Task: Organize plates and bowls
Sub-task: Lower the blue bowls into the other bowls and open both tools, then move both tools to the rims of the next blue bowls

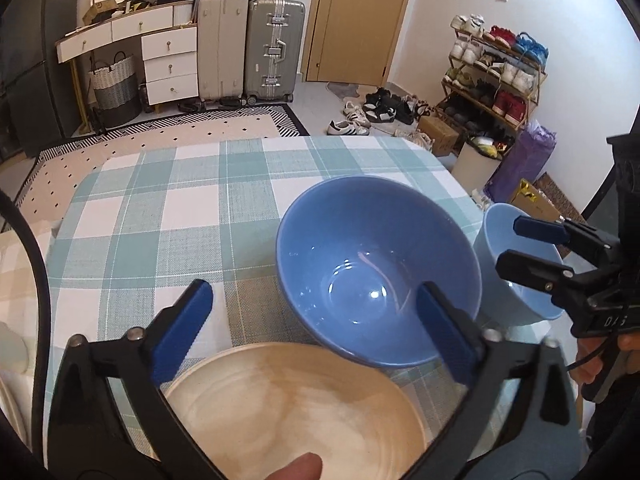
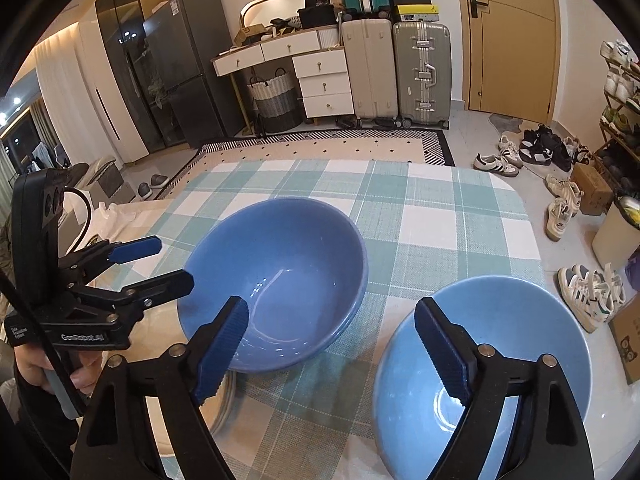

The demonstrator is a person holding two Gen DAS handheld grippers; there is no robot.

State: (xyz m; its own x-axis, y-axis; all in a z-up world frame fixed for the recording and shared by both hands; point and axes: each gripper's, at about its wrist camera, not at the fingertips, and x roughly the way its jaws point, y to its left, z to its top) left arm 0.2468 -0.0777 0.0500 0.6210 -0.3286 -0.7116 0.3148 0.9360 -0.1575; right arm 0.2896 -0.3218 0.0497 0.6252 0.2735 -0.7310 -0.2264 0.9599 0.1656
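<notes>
Two blue bowls point(image 2: 276, 280) point(image 2: 500, 364) and a beige plate point(image 1: 296, 408) hold nothing.

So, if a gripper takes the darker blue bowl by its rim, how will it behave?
The darker blue bowl looks glazed, with bright glints inside, so it is probably slippery between the pads. It seems rigid and breakable, likely ceramic. It appears to sit tilted against the beige plate, so it may rock when nudged.

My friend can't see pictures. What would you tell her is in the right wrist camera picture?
Two blue bowls sit on a green-and-white checked tablecloth: a darker blue bowl in the middle and a light blue bowl nearer, on the right. The open right gripper hovers between them, with the left gripper at left.
</notes>
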